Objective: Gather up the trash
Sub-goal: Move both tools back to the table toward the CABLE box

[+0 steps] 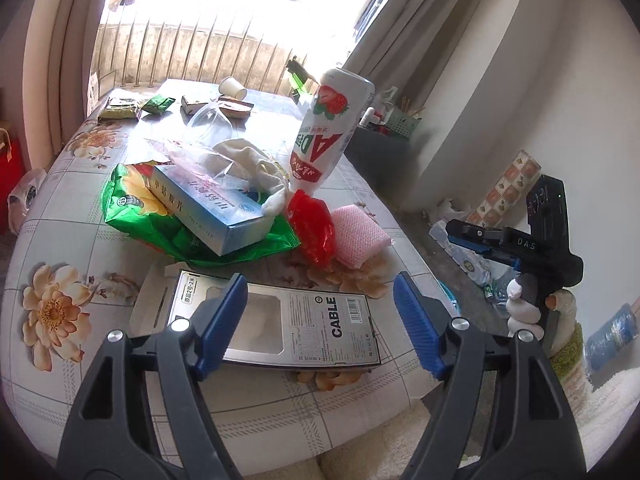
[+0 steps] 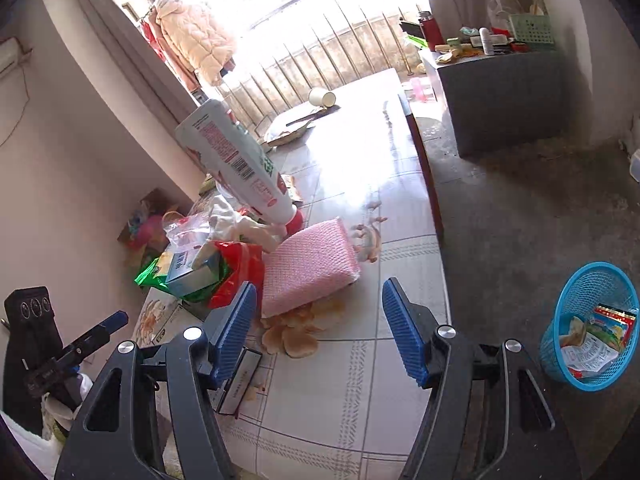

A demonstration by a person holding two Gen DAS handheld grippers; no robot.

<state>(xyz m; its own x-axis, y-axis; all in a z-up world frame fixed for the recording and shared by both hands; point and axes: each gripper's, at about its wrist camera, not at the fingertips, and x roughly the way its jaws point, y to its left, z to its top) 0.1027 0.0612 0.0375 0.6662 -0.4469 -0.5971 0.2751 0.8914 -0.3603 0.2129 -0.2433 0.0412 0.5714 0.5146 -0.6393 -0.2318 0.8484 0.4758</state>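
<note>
My left gripper [image 1: 320, 320] is open, its jaws hovering over a flat grey "CABLE" box [image 1: 288, 320] at the table's near edge. Beyond lies a trash pile: a green snack bag [image 1: 160, 232], a blue carton [image 1: 208, 208], a red wrapper [image 1: 316, 228], a pink sponge [image 1: 358, 240] and a white strawberry-drink bottle [image 1: 332, 132] leaning upside down. My right gripper [image 2: 316, 328] is open and empty above the table, near the pink sponge [image 2: 312, 264]. The bottle [image 2: 236, 164] and red wrapper [image 2: 240, 268] also show in the right wrist view. A blue mesh bin [image 2: 576, 300] holding wrappers stands on the floor.
The table [image 1: 80, 240] has a floral cloth. At its far end lie a paper cup [image 1: 232, 88], small packets [image 1: 120, 110] and a clear plastic bag [image 1: 208, 124]. A grey cabinet [image 2: 504, 96] with clutter stands beyond. Plastic bottles [image 1: 472, 256] lie on the floor to the right.
</note>
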